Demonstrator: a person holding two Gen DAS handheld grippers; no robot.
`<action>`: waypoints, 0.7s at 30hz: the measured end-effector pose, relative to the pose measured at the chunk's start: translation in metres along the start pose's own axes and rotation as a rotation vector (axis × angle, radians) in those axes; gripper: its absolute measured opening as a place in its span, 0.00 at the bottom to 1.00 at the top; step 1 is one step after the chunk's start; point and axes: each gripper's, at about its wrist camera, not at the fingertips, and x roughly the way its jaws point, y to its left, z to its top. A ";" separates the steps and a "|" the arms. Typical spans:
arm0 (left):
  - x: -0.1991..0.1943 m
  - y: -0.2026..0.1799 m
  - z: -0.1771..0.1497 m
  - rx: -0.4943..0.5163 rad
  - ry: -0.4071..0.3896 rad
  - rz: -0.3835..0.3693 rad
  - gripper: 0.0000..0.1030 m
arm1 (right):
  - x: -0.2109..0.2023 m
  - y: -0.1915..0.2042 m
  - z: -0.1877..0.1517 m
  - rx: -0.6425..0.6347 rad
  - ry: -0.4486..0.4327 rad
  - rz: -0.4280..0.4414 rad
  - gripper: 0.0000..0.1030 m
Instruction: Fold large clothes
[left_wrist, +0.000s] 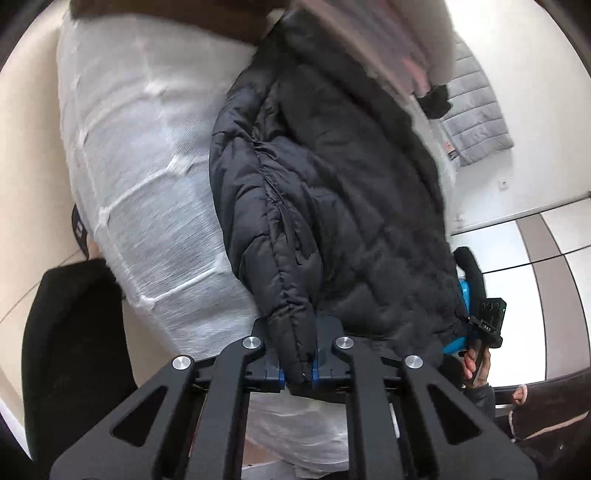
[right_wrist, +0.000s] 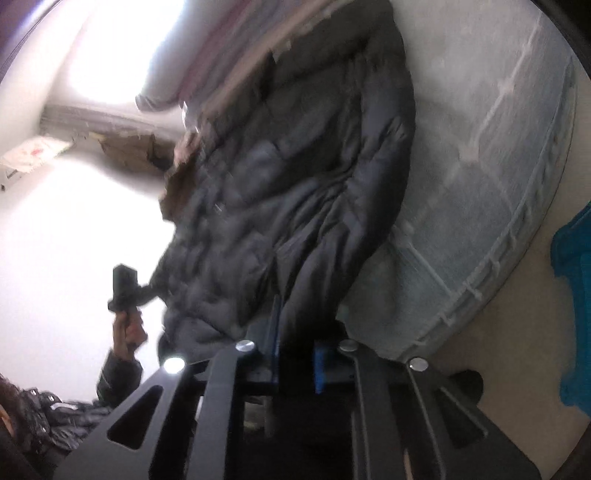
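Left wrist view: left gripper (left_wrist: 299, 365) pinches the black quilted puffer jacket (left_wrist: 332, 177) hem. Right gripper (right_wrist: 295, 363) likewise clamps it; lift both evenly over the plastic-wrapped mattress (left_wrist: 147, 166).

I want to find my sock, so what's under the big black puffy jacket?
Under the black puffy jacket you can see a mattress wrapped in clear plastic, bare beside the jacket. Whatever lies right beneath the jacket is covered, so a sock there wouldn't show.
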 end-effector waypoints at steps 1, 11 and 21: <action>-0.009 -0.004 -0.001 0.006 -0.013 -0.010 0.08 | -0.007 0.005 -0.001 0.002 -0.023 0.011 0.12; -0.053 -0.027 -0.027 0.047 -0.028 -0.080 0.07 | -0.069 0.064 -0.028 -0.055 -0.140 0.137 0.11; -0.046 0.028 -0.097 -0.013 0.065 -0.096 0.07 | -0.083 0.043 -0.092 0.000 -0.050 0.026 0.11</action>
